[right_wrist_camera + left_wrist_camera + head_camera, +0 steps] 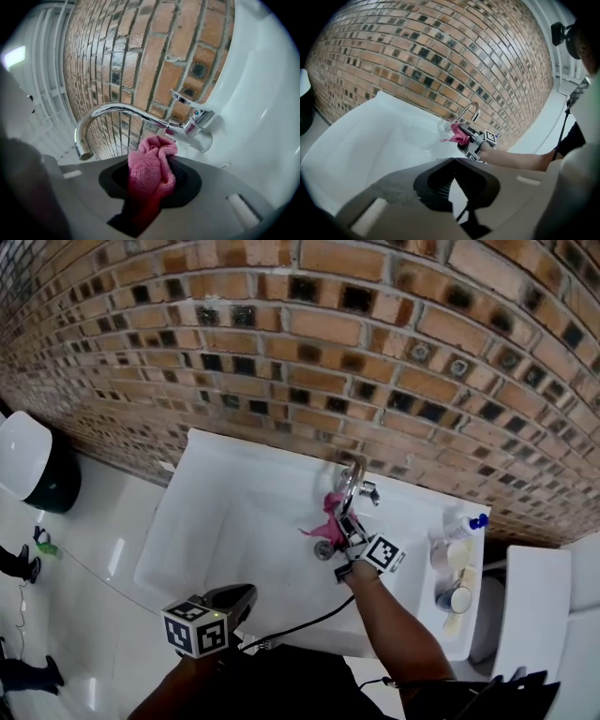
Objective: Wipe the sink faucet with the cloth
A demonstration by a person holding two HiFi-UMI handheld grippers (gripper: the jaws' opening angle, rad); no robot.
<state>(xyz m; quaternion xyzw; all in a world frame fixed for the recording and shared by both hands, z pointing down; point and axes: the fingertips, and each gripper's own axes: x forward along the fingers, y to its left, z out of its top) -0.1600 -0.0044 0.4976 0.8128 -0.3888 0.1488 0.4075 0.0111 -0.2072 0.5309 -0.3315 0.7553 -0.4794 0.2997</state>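
My right tongs (151,185) are clamped on the bunched pink cloth (152,164). It sits just under the curved chrome faucet (117,109) at the back of the white sink (211,521), though I can't tell whether it touches the spout. My left tongs (454,187) hang near the sink's front edge, all but closed, with nothing in them. I'd judge the wiping barely begun: spout, lever and base all seem left to do.
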